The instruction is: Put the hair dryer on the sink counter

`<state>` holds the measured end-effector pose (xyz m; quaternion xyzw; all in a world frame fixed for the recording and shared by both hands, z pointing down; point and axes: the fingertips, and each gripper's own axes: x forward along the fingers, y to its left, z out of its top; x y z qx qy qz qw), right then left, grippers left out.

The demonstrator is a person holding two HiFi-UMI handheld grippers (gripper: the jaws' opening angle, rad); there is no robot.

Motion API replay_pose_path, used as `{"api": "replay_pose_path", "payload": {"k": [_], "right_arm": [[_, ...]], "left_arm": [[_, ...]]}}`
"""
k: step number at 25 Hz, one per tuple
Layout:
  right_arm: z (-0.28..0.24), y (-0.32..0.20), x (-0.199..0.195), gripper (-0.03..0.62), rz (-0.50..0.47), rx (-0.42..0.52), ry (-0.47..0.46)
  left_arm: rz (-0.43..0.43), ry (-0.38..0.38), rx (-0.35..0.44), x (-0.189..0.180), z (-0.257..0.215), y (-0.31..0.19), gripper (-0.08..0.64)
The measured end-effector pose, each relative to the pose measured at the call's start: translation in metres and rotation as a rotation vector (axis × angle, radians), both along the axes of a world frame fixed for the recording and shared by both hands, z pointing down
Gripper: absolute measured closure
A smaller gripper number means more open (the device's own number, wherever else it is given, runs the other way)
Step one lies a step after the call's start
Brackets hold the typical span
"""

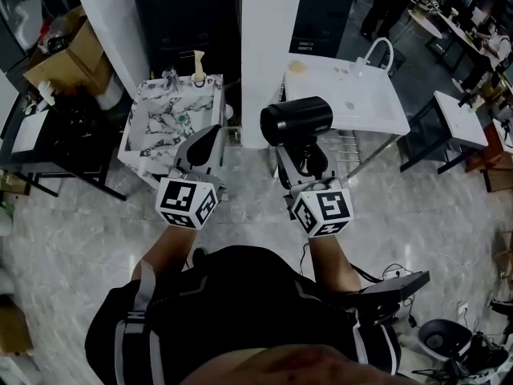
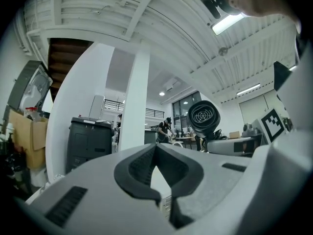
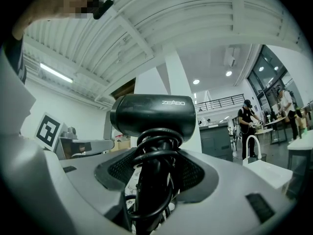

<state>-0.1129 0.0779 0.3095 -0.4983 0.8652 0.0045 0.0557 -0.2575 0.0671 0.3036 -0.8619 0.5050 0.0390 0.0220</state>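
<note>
A black hair dryer point(image 1: 296, 121) with its cord coiled round the handle is held up in my right gripper point(image 1: 308, 164), which is shut on the handle. In the right gripper view the dryer's body point(image 3: 154, 114) rises above the jaws of the right gripper point(image 3: 154, 177). The white sink counter point(image 1: 321, 95) with a curved faucet point(image 1: 378, 53) lies just beyond the dryer, lower down. My left gripper point(image 1: 210, 137) is shut and holds nothing; it hangs in front of a marble-patterned sink point(image 1: 152, 139). In the left gripper view the left gripper point(image 2: 156, 155) points up and the dryer point(image 2: 204, 117) shows at right.
A white pillar point(image 1: 268, 38) stands between the two sinks, with black cabinets point(image 1: 188, 14) behind. Cardboard boxes point(image 1: 68, 54) and a dark table point(image 1: 44, 147) are at left. Another white basin point(image 1: 461, 119) sits at far right. A person point(image 1: 393, 2) works at the back.
</note>
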Motion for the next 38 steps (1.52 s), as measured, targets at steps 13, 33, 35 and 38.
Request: {"api": "replay_pose_path", "payload": {"k": [13,33,35,38], "right_arm": [[0.001,0.026,0.095,0.331,0.018,0.008,-0.003],[0.012,0.040,0.219,0.331,0.164,-0.003,-0.037],[0.015,0.034,0.227,0.331,0.184,-0.009,-0.031],[0.017,0.022,0.241,0.331,0.211,-0.008,-0.018]], "left_arm": [[0.077,-0.028,0.004,0.106,-0.003,0.018,0.555],[0.191,-0.048,-0.042,0.228,0.013,0.010,0.555],[0.215,-0.043,-0.051,0.239,0.018,0.002,0.555],[0.253,-0.030,-0.053,0.257,0.022,-0.016,0.555]]}}
